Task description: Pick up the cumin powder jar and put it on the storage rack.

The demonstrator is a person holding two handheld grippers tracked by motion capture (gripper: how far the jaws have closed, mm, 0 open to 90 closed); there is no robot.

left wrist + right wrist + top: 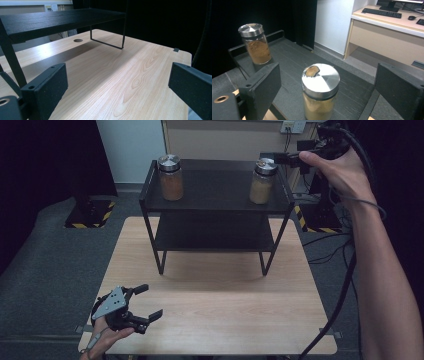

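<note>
High view: black rack [216, 205] standing on wooden table [210, 305], two shelves, one above the other. On top shelf, two glass jars with shiny metal lids. Pale jar [262, 181] near right end of shelf, full of light tan powder. Darker jar [171, 177] near left end, full of orange-brown powder. Well apart from each other, both upright.

Right gripper [292, 159] up by right end of top shelf, held in right hand [340, 167], just beside pale jar's lid, not touching it. Thick black cable [345, 285] hanging down past table's right edge. Left gripper [145, 302] low at near left corner of table, held in left hand [102, 335], grey plate on top, jaws spread wide, nothing between.

Right gripper view: pale jar [320, 92] between the two black jaws, lid [321, 80] with a small brown spot near its edge. Jaws wide apart, gaps on both sides, no pad on glass. Darker jar [257, 43] farther back on same shelf, near far corner. Desk with keyboard [382, 12] behind.

Left gripper view: jaws wide open over bare table [120, 75], holding nothing. Rack [62, 21] ahead.
</note>
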